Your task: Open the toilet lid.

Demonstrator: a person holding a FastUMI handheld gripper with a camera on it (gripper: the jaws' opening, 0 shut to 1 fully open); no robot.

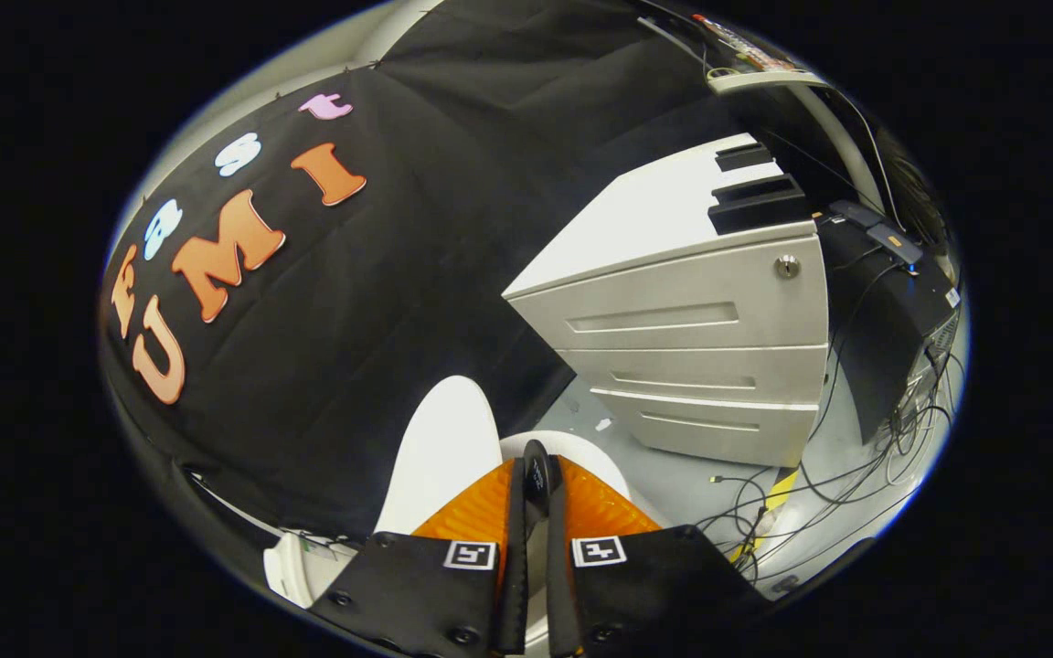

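The white toilet lid [446, 448] stands raised and tilted, just left of my fingers, against the black cloth wall. A curved white rim of the toilet seat [598, 459] shows just beyond the right finger. My gripper [536, 471] is shut, its tips meeting beside the lid's right edge. A thin white strip shows in the narrow slit lower down between the fingers. I cannot tell whether the fingers touch the lid.
A white cabinet with three drawers [691, 320] stands on the floor ahead to the right. A black computer case [892, 311] sits beyond it, and loose cables [819, 484] trail over the grey floor. A white part of the toilet [293, 567] shows low on the left.
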